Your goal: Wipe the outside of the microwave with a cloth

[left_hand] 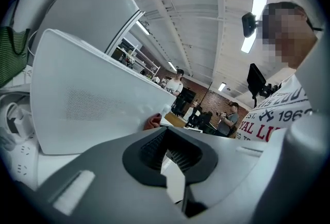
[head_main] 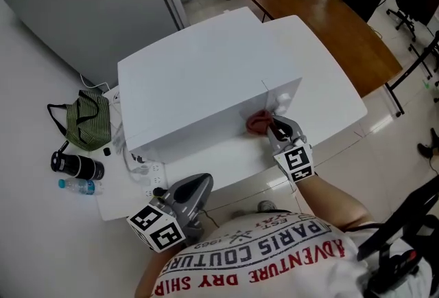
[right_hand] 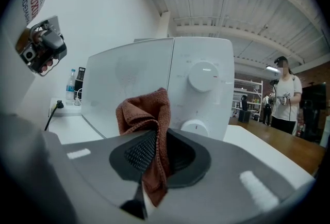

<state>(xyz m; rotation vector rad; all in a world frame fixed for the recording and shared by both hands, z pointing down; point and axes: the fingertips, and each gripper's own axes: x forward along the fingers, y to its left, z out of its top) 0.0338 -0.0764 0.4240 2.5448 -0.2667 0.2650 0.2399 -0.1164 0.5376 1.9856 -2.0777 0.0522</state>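
Left gripper point(head_main: 199, 187) hangs nearest me, jaws together, empty; right gripper point(head_main: 276, 128), clamped on the red cloth point(head_main: 258, 122), faces the microwave point(head_main: 199, 77) front directly ahead; I judge it better placed.

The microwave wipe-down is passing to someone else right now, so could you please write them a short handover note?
Left tongs: jaws together, nothing in them, held low and clear of the microwave.
Right tongs: shut on the reddish-brown cloth, which is at the microwave's front face, low down by the seam between door and knob panel.
Done: the cloth is picked up and brought to the front; which surfaces are already wiped cannot be told.
Left: probably wipe across the front, then the top and sides.
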